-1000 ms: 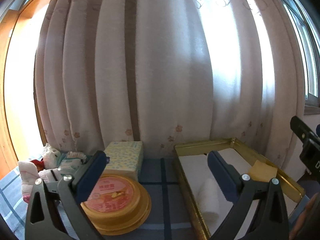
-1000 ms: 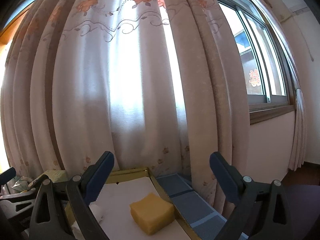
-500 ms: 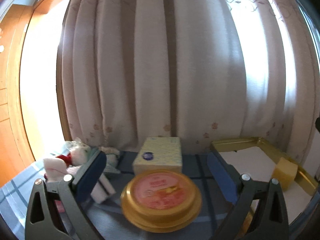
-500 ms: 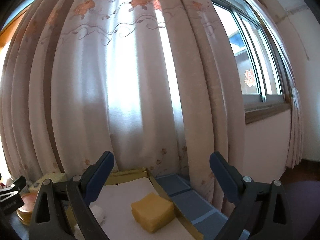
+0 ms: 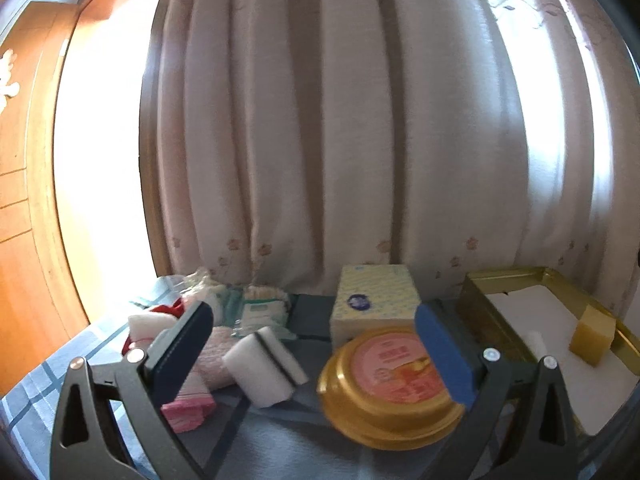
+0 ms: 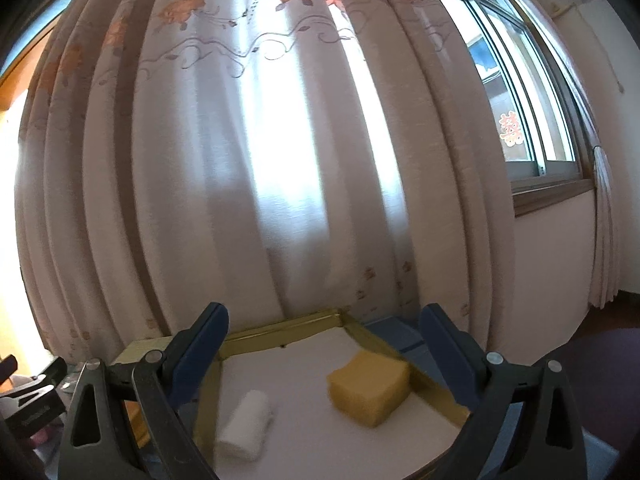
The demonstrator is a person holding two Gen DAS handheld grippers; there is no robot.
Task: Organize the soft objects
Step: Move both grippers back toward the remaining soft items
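Left gripper (image 5: 312, 344) swung off the gold tray (image 5: 476, 312), now facing the pile, jaws apart, empty.
Sponge (image 5: 264, 368) near the table's left edge probably next; right gripper (image 6: 324, 352) gaping, empty, over tray.

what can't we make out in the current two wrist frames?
- Pile of soft items, left wrist view: motion blur, and the left gripper finger covers part, so single pieces are hard to tell apart.
- Round gold tin label, left wrist view: blurred, text unreadable.
- Gold tray, right wrist view: near edge cut off by the frame and the right gripper.
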